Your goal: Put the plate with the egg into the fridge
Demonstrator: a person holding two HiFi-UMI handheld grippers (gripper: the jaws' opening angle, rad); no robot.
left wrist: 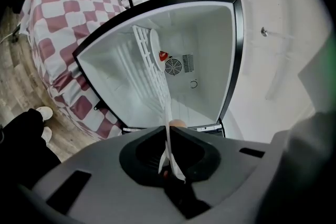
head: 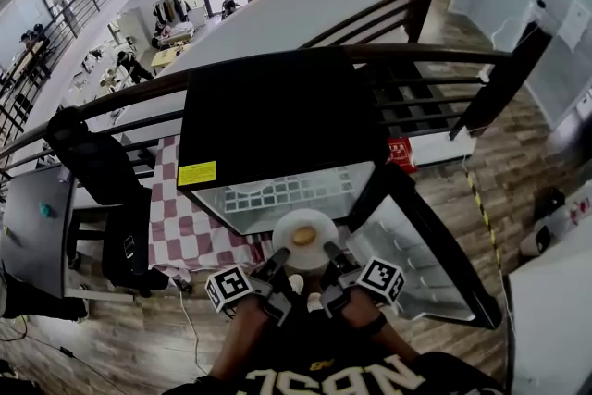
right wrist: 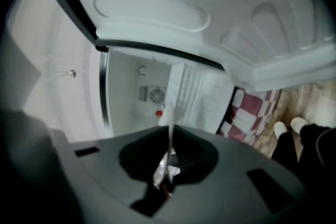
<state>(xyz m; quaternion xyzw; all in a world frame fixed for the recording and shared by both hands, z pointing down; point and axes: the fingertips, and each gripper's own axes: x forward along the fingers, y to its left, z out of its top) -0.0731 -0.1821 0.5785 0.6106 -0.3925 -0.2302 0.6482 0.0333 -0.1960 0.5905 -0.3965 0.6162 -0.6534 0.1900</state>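
A white plate (head: 289,228) with a brown egg (head: 304,236) on it hangs level in front of the open fridge (head: 277,116), just outside its white inside (head: 277,196). My left gripper (head: 278,260) is shut on the plate's near left rim. My right gripper (head: 331,254) is shut on its near right rim. In the left gripper view the plate (left wrist: 167,113) runs edge-on out of the left gripper (left wrist: 169,132), with the egg (left wrist: 177,124) just beyond the jaws. In the right gripper view the plate (right wrist: 171,118) also stands edge-on in the right gripper (right wrist: 170,132).
The fridge door (head: 412,245) stands open to the right, its moulded inner side (right wrist: 210,8) close above my right gripper. A white wire shelf (left wrist: 149,68) sits inside. A red-checked cloth (head: 190,222) covers the table on the left, beside a black chair (head: 97,171). A railing (head: 416,69) runs behind.
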